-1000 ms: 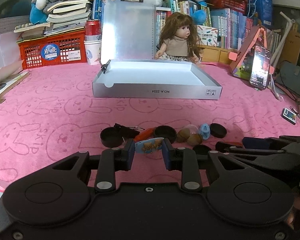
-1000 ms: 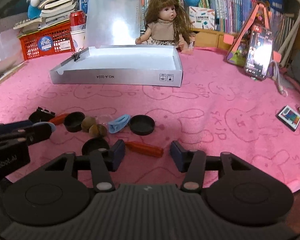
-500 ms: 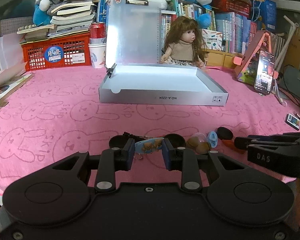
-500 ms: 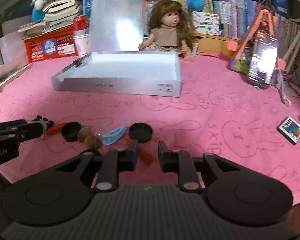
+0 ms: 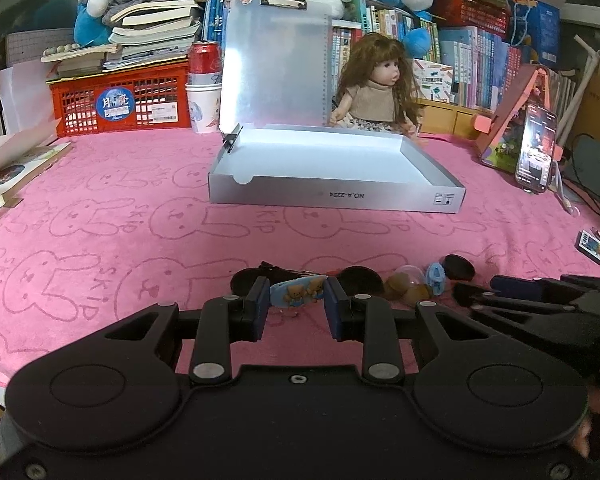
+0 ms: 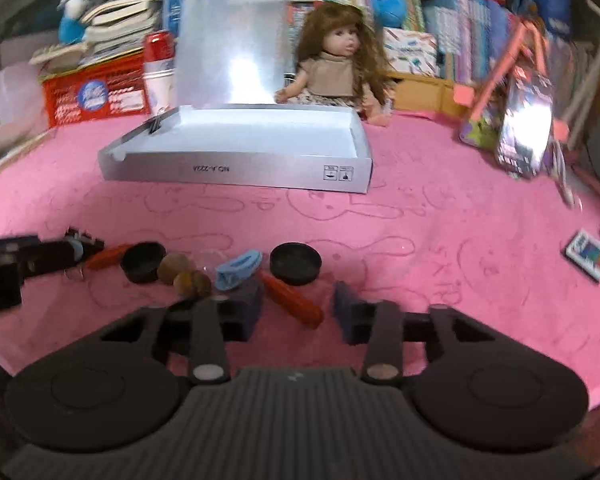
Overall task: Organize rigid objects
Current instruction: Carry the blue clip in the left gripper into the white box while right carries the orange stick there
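1. A pink rabbit-print cloth covers the table.
2. A silver shallow box sits open far beyond both grippers, lid upright.
3. The left gripper pinches a blue bear hair clip between its pads, above the cloth's near edge.
4. The right gripper stands spread; a red stick lies on the cloth between its fingers, closer to the left one.
5. Black caps, brown nuts and a blue clip lie in a row just beyond.
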Demonstrator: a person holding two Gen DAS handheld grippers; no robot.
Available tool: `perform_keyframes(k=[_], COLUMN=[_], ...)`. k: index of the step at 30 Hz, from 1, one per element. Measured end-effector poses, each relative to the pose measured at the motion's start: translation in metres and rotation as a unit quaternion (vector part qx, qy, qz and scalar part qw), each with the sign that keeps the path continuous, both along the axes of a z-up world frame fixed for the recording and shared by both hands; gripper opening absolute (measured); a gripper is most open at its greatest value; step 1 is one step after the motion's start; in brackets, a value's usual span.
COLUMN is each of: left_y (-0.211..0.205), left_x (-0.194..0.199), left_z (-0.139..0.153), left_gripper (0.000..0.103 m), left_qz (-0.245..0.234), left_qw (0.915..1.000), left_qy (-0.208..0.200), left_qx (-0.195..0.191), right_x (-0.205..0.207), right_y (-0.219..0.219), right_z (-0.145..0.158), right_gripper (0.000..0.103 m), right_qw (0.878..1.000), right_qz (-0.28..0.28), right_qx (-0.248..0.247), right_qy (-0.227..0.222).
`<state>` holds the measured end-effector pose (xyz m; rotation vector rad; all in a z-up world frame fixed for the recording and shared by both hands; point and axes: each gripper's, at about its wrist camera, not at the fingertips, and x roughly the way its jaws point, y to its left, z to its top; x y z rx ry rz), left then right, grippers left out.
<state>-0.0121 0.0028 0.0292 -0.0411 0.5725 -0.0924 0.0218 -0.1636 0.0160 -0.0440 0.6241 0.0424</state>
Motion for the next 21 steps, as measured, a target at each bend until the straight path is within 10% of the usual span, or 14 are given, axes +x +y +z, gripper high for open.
perform_keyframes(k=[3, 6, 16, 21], left_y=[0.002, 0.001, -0.005, -0.006], left_x=[0.001, 0.002, 0.001, 0.0], left_z=[-0.001, -0.001, -0.001, -0.001], left_gripper=[0.028, 0.028, 0.028, 0.028], left_qz=[0.001, 0.001, -0.004, -0.006], left_qw=[1.0, 1.0, 1.0, 1.0], left_qy=[0.001, 0.002, 0.004, 0.005], left_qx=[-0.001, -0.001, 0.003, 0.003], right_x=[-0.003, -0.002, -0.014, -0.009], right_y=[-0.011, -0.027, -0.05, -0.051], right_z=[0.003, 0.005, 0.014, 0.01], right_gripper=[0.025, 0.044, 0.053, 0.053], right_qw=[0.999, 0.998, 0.994, 0.993], right_qz=[0.038, 0.06, 0.095, 0.047], right_qx=[-0.014, -0.018, -0.05, -0.106], right_qy=[0.001, 0.018, 0.018, 0.02])
